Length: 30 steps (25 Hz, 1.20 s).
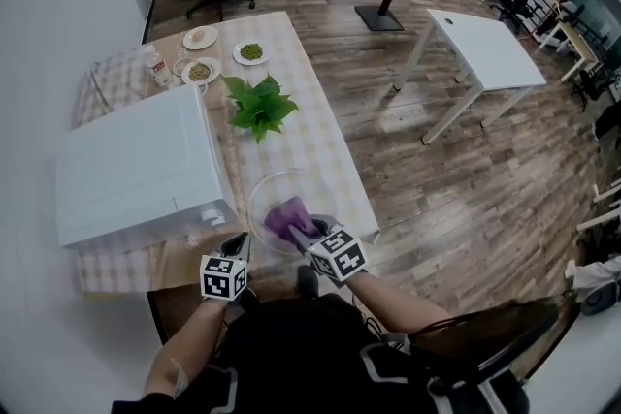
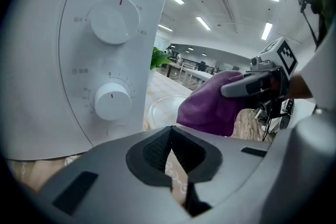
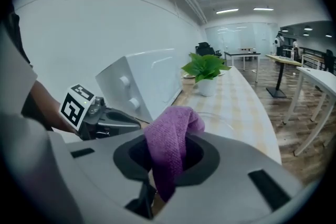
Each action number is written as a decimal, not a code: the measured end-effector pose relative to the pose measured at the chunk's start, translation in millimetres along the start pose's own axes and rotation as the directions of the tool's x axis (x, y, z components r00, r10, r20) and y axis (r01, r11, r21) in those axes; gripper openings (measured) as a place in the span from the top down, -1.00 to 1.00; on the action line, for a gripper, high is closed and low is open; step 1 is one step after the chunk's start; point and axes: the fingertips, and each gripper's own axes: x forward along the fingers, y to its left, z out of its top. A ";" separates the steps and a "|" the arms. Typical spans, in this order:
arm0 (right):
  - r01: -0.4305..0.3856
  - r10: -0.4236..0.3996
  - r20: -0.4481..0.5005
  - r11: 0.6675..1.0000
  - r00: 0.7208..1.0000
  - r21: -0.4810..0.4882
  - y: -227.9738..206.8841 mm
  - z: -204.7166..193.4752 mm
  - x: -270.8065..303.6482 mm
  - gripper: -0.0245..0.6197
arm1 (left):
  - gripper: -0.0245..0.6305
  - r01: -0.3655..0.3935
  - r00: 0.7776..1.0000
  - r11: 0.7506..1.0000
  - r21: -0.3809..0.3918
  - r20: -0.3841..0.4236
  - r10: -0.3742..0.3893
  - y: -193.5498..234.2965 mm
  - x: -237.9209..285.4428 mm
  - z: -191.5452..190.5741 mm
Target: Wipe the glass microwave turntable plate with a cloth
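We hold the right gripper (image 3: 164, 178) clamped on a purple cloth (image 3: 169, 141), which bunches up above the jaws and hangs down between them. In the head view the cloth sits over the near part of the glass plate (image 1: 255, 199). The plate lies on the checked table (image 1: 325, 145), toward its near end and just right of the white microwave (image 1: 136, 165). We cannot tell whether the cloth touches the glass. Our left gripper (image 2: 169, 153) has its jaws pressed together with nothing between them. It hovers at the microwave's near right corner, just left of the plate, facing the two dials (image 2: 111, 99). A potted plant (image 1: 260, 107) stands farther along the table, and three small dishes (image 1: 200, 38) lie near the far end.
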 end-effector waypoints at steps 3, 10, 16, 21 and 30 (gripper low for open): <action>-0.068 0.067 -0.026 0.998 0.997 -0.018 25.8 -6.1 16.0 0.70 | 0.90 -0.020 1.000 1.000 -0.011 0.000 0.020 5.6 -7.2 -2.8; -0.162 0.157 -0.090 0.985 0.983 -0.054 62.1 -24.5 48.8 0.70 | 0.90 -0.059 0.998 0.998 -0.029 -0.012 0.059 10.8 -16.9 -6.5; -0.142 0.135 -0.130 0.989 0.982 -0.043 55.7 -46.9 64.6 0.70 | 0.90 -0.049 0.999 0.998 -0.042 -0.020 0.048 5.3 -15.2 -10.1; -0.102 0.097 -0.156 0.994 0.983 -0.030 40.3 -54.7 65.7 0.70 | 0.90 -0.052 0.998 0.998 -0.046 -0.040 0.050 4.8 -12.0 -16.7; -0.067 0.063 -0.205 0.998 0.977 -0.013 20.4 -73.2 66.7 0.70 | 0.90 -0.027 0.999 0.998 -0.052 -0.032 0.025 -5.0 -4.1 -8.8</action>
